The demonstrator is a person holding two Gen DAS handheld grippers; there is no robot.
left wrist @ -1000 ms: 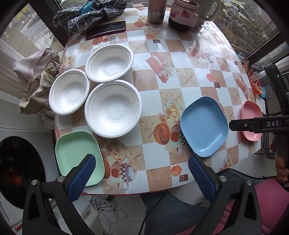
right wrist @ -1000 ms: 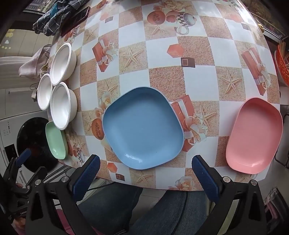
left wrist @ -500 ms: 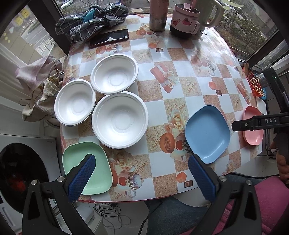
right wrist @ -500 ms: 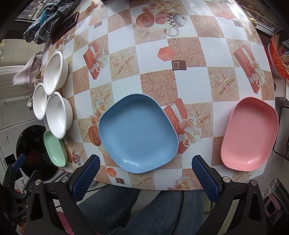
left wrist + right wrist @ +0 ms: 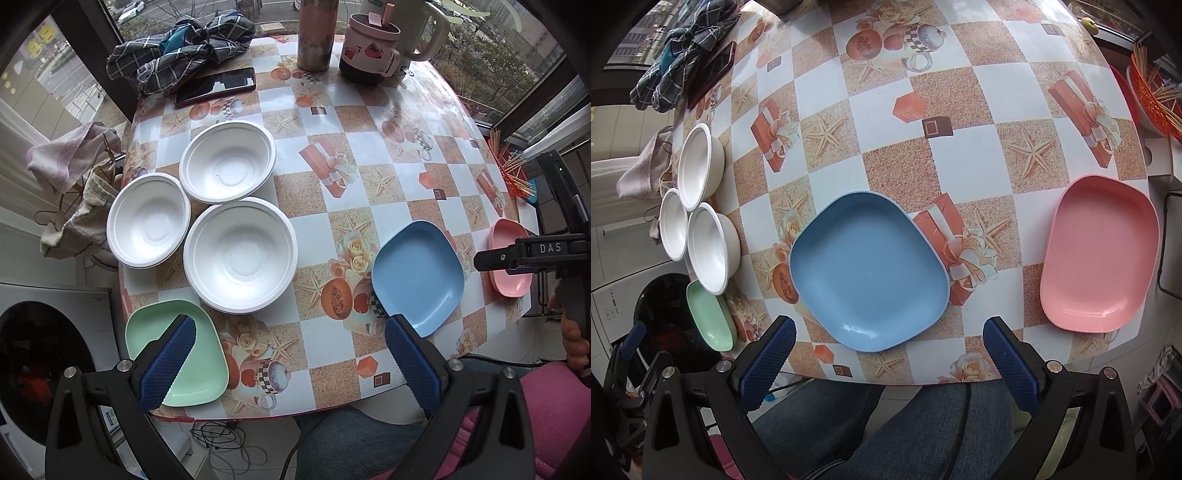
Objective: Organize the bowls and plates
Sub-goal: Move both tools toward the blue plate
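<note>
Three white bowls sit at the table's left: a large one point(image 5: 240, 254), a far one point(image 5: 227, 160) and a smaller one point(image 5: 147, 219). A green plate point(image 5: 184, 350) lies at the near left corner, a blue plate point(image 5: 417, 277) near the front and a pink plate point(image 5: 511, 266) at the right edge. My left gripper point(image 5: 291, 354) is open and empty above the front edge, one finger over the green plate. My right gripper point(image 5: 890, 354) is open and empty just before the blue plate point(image 5: 868, 273), with the pink plate point(image 5: 1100, 254) to its right.
A checked cloth point(image 5: 177, 51), a phone point(image 5: 216, 85), a metal flask point(image 5: 314, 33) and a pink mug point(image 5: 369, 48) stand at the table's far side. An orange basket of sticks point(image 5: 1156, 92) is off the right edge. A washing machine point(image 5: 40, 354) is at the left.
Both grippers have drawn back and up from the table, so more of it shows. Nothing on the table has moved.
</note>
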